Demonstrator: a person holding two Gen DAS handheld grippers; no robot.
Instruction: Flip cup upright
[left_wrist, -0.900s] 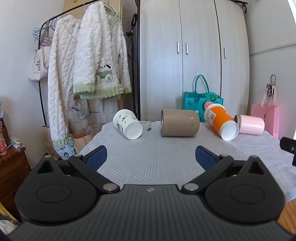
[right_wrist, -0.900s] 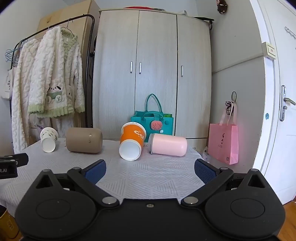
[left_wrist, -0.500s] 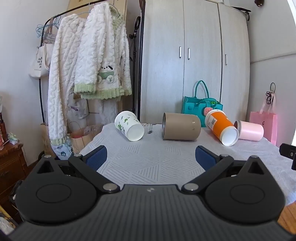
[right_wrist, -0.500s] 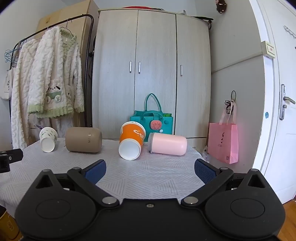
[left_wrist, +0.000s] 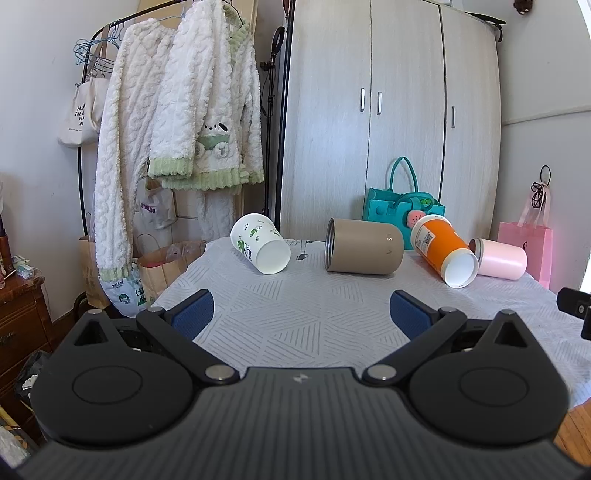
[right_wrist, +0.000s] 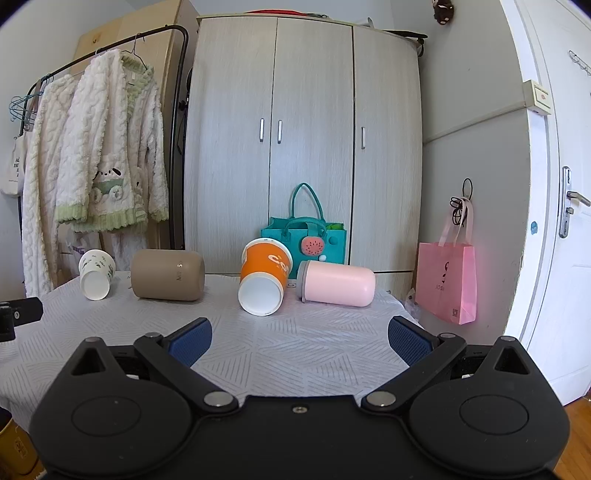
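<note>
Four cups lie on their sides along the far edge of the bench (left_wrist: 314, 317), which is covered by a pale patterned cloth. Nearest the far left corner is the white cup with green prints (left_wrist: 260, 248), its bottom toward the camera (tilted, rim end raised). Next is the tan cup (left_wrist: 364, 246), its open mouth facing left. Right of it lies the orange cup (left_wrist: 443, 249), white bottom toward the camera, just beside the pink cup (left_wrist: 500, 258) near the far right corner, whose grey-rimmed end faces the orange one; whether they touch I cannot tell.

The left gripper (left_wrist: 301, 312) hangs over the near edge, its blue-padded fingers (left_wrist: 192, 313) spread wide, nothing between them. The right gripper (right_wrist: 299, 338) sits likewise, its fingers (right_wrist: 406, 339) spread and empty, well short of the cups. Behind the bench stand a wardrobe (right_wrist: 306, 147) and a teal bag (right_wrist: 306, 232).
</note>
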